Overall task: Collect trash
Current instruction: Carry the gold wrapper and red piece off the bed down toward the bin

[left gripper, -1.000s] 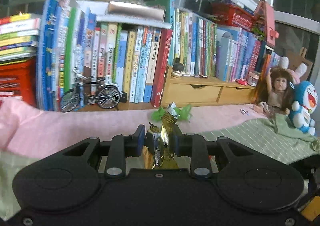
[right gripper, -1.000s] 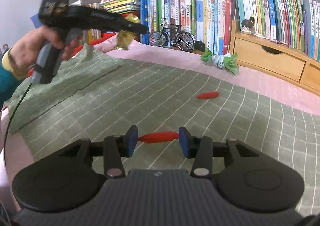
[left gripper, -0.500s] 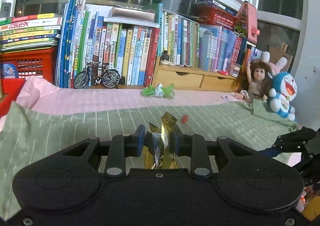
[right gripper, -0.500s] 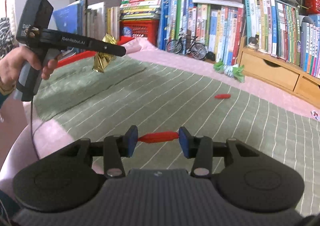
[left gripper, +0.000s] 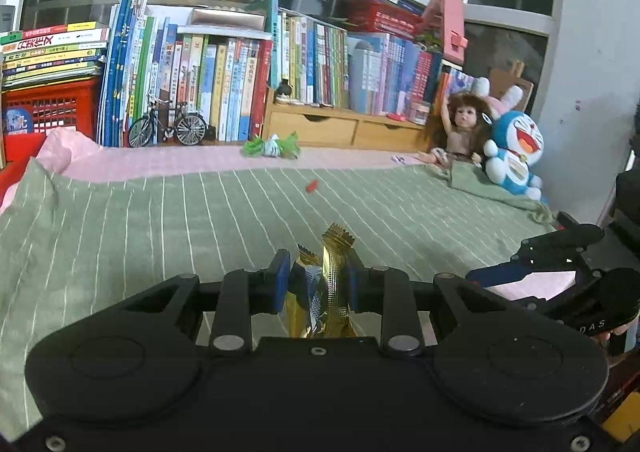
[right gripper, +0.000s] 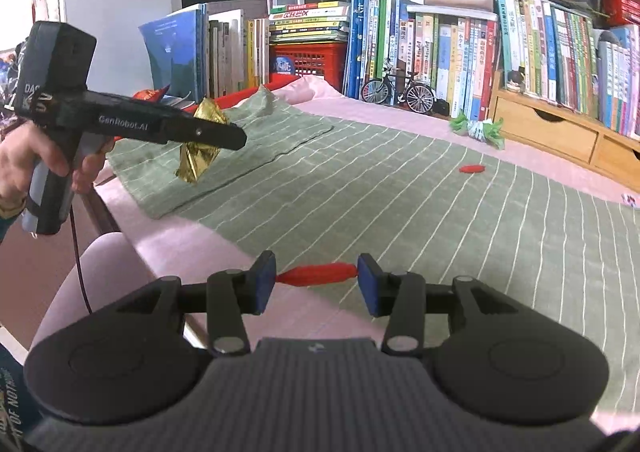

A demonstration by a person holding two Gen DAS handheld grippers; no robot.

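My left gripper point(left gripper: 314, 278) is shut on a crumpled gold foil wrapper point(left gripper: 332, 284) that sticks up between its blue pads. From the right wrist view the same gripper point(right gripper: 236, 137) hangs over the bed's left edge with the gold wrapper point(right gripper: 198, 149) dangling below it. My right gripper point(right gripper: 316, 278) is shut on a thin red wrapper point(right gripper: 318, 275), held end to end between the pads. On the green striped blanket point(left gripper: 160, 219) lies another red wrapper point(left gripper: 312, 185) point(right gripper: 472, 169). A green and white wrapper point(left gripper: 272, 145) point(right gripper: 478, 128) rests on the pink sheet by the books.
Books point(left gripper: 224, 87), a toy bicycle point(left gripper: 168, 127), a red crate point(left gripper: 48, 111) and wooden drawers point(left gripper: 340, 129) line the far side. A doll point(left gripper: 460, 127) and a blue plush toy point(left gripper: 516, 155) sit at the far right corner. A hand point(right gripper: 24, 159) grips the left tool.
Both grippers have drawn back from the bookshelf toward the bed's near edge, each still holding its wrapper. The left gripper moved leftward as seen from the right wrist.
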